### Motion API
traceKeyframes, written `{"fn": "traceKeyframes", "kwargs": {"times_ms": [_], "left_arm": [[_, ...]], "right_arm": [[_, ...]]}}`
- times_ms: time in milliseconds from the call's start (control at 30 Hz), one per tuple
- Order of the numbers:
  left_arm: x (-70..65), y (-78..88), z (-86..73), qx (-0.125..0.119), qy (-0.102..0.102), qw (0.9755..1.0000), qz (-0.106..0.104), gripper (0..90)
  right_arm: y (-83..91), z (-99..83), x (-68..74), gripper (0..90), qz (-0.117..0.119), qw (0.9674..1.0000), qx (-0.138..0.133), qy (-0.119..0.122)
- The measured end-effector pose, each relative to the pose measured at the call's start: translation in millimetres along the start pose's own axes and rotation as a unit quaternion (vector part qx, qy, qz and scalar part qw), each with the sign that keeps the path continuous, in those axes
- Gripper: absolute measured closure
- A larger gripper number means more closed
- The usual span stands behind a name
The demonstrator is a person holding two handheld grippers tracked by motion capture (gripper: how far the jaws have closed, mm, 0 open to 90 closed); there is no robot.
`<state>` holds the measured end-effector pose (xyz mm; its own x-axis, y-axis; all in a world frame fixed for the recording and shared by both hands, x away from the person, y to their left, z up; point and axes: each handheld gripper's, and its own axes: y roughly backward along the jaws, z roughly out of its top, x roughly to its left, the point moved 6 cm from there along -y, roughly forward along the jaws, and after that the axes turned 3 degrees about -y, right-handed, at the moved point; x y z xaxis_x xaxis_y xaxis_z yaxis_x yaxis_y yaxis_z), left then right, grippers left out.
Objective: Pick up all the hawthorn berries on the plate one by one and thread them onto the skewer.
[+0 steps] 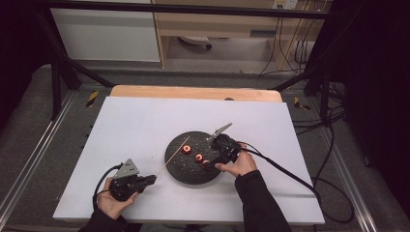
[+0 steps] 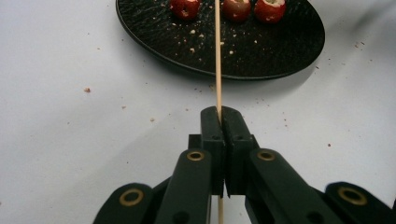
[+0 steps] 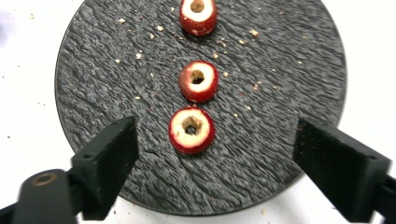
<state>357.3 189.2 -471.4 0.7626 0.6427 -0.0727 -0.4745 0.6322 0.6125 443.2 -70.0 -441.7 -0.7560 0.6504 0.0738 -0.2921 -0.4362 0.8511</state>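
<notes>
Starting at the near left corner of the white table (image 1: 135, 121), we hold the left gripper (image 1: 151, 180) low over the surface, its jaws pressed together on a thin wooden skewer (image 1: 173, 157). In the left gripper view the skewer (image 2: 217, 56) runs straight up from between the closed pads, crosses a bare strip of table and passes over the near rim of the black slate plate (image 2: 261, 51), where it lies between two of the red fruit pieces.

The plate (image 1: 180, 166) sits a little right of the table's middle, nearer our edge than the far one. Three cored red fruit pieces lie on it in a loose row, apart from one another, with pale crumbs scattered over the slate and on the table around it. The skewer's tip reaches close to the leftmost piece (image 1: 186, 149).

Farther right, we hold the right gripper (image 1: 212, 160) over the plate's right side. In the right gripper view its jaws stand well apart and grip nothing. The nearest fruit piece (image 3: 191, 130) lies between them on the plate (image 3: 280, 84), touching neither pad. The middle piece (image 3: 198, 80) and the far piece (image 3: 198, 16) line up beyond it, and nothing stands between the jaws and the nearest piece. A black cable (image 1: 290, 174) trails from this gripper toward the near right corner.
</notes>
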Motion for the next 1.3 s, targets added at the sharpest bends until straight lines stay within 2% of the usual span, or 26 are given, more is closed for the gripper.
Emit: {"fn": "traceKeyframes", "kwargs": {"times_ms": [33,67,100,133,167,267,433,700,967,1300], "left_arm": [[0.0,-0.3,-0.3,0.002,-0.001,1.0000,0.000,88.5],[0.0,-0.3,-0.3,0.002,-0.001,1.0000,0.000,88.5],[0.0,-0.8,-0.5,0.003,-0.001,1.0000,0.000,88.6],[0.0,-0.8,-0.5,0.003,-0.001,1.0000,0.000,88.5],[-0.1,-0.9,-0.6,0.003,-0.001,1.0000,0.000,88.6],[-0.5,-0.9,-0.4,0.002,-0.003,1.0000,0.000,88.5],[-0.5,-1.1,-0.6,0.002,-0.003,1.0000,0.000,88.5],[-0.2,-1.5,-0.7,0.004,-0.003,1.0000,0.000,88.5],[-0.2,-1.7,-1.0,0.006,-0.004,1.0000,0.002,88.5],[-0.7,-1.9,-1.1,0.006,-0.005,1.0000,0.003,88.5]], "right_arm": [[-3.3,2.3,0.9,20.8,0.006,0.9999,0.010,0.004],[-3.3,2.3,0.9,20.8,0.006,0.9999,0.010,0.004],[-7.4,3.9,1.6,24.0,0.009,0.9994,0.031,0.009],[-7.4,3.9,1.6,24.0,0.009,0.9994,0.031,0.009],[-10.7,5.4,2.3,28.0,0.013,0.9988,0.047,0.010],[-13.1,6.9,2.5,31.5,0.018,0.9982,0.057,0.006],[-18.9,11.2,4.1,42.8,0.028,0.9962,0.082,0.001],[-26.2,10.6,2.5,52.8,0.041,0.9940,0.101,-0.006],[-30.0,10.8,2.8,58.4,0.053,0.9931,0.104,-0.007],[-30.8,9.7,2.6,60.2,0.060,0.9916,0.114,-0.010]]}}
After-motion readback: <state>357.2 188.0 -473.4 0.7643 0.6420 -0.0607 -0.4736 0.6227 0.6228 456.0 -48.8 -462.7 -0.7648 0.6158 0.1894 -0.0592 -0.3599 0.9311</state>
